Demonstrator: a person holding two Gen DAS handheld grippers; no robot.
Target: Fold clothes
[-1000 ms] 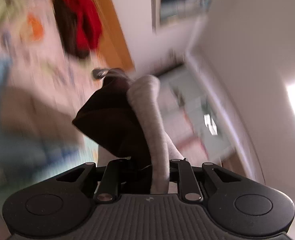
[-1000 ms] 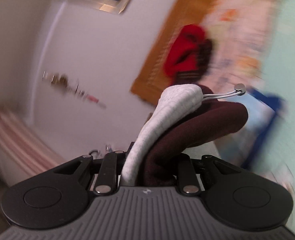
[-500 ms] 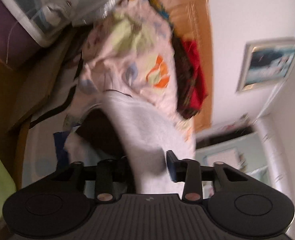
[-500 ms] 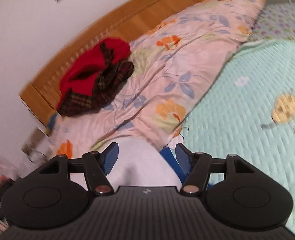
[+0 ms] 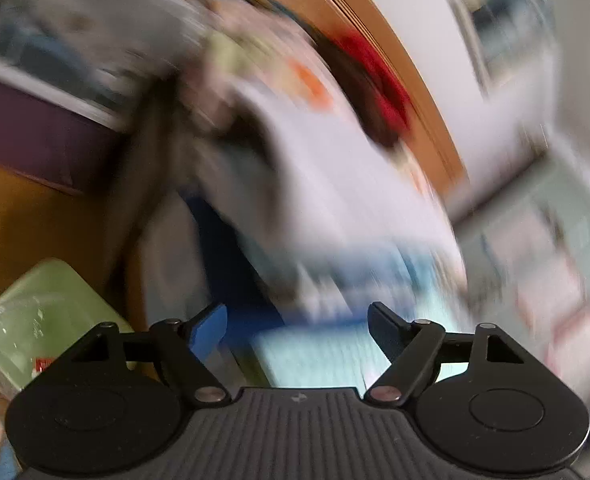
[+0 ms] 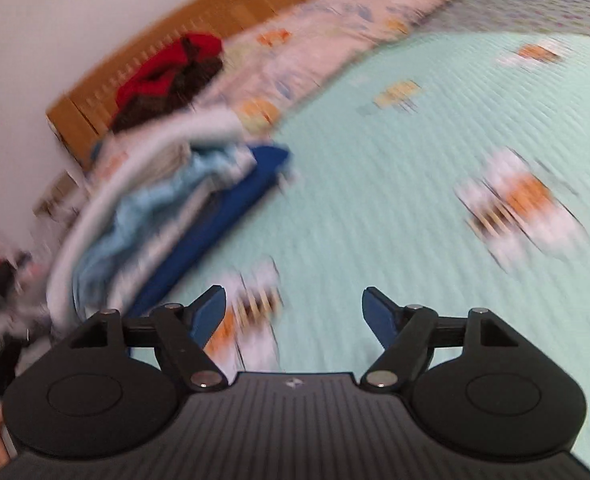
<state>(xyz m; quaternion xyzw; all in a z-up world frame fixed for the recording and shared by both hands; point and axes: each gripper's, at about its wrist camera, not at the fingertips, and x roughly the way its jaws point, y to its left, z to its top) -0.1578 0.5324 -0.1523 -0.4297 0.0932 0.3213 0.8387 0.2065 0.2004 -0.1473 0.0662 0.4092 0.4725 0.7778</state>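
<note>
The stack of folded clothes (image 6: 167,200), white garment (image 5: 335,184) uppermost, lies ahead-left of the right gripper (image 6: 294,312) on the quilted bedspread (image 6: 415,160). Left gripper (image 5: 297,326): spread, empty. Right gripper: spread, empty.

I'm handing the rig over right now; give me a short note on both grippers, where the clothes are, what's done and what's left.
Left gripper: jaws open, holding nothing; view blurred.
Right gripper: jaws open, holding nothing, over the mint bedspread.
Clothes: a stack sits at the bed's edge near the floral pillow: white garment on top, light blue garment under it, dark blue garment at the bottom. A red and plaid garment lies by the wooden headboard.
Done: the stack looks folded.
Left: likely the red and plaid garment, which looks bunched; blur hides the rest.
</note>
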